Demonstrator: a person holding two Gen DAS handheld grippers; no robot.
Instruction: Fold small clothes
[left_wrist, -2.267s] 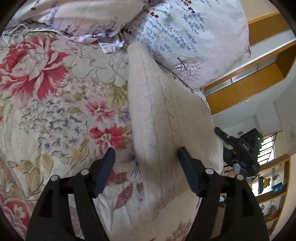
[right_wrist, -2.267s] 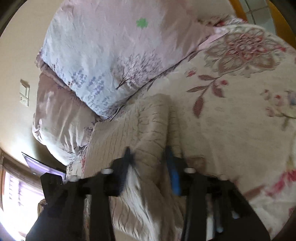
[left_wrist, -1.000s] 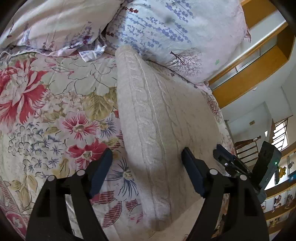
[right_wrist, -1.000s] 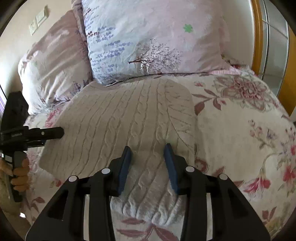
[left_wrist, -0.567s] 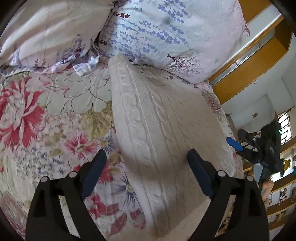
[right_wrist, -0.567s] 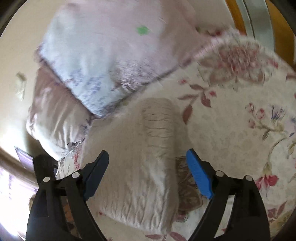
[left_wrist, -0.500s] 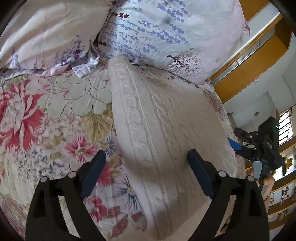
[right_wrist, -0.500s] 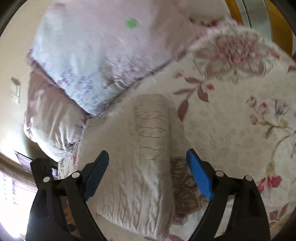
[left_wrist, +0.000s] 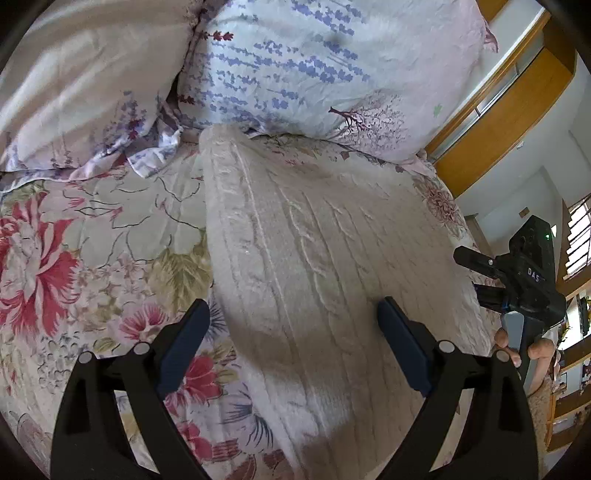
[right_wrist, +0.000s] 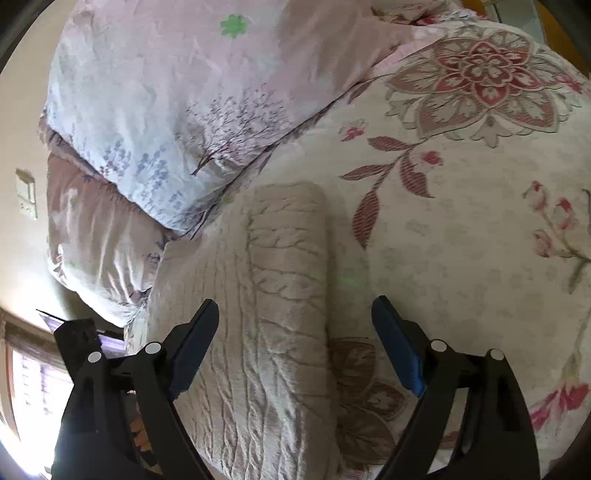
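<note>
Hovering both tongs, left tongs (left_wrist: 293, 347) and right tongs (right_wrist: 295, 347), apart, empty, over folded sweater (left_wrist: 317, 266), pillows at twelve o'clock, likely lining up another fold.

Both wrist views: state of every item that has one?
Cream cable-knit sweater: folded, lying flat on the bed, not gripped.
Left gripper: open, jaws have just been opening, over the sweater's near end, pads clear of it.
Right gripper: open, jaws have just been opening, over the sweater's folded edge, nothing pinched.
Floral quilt: spread flat under the sweater.
Lavender-print pillow: propped at the head of the bed, touching the sweater's far end.
</note>
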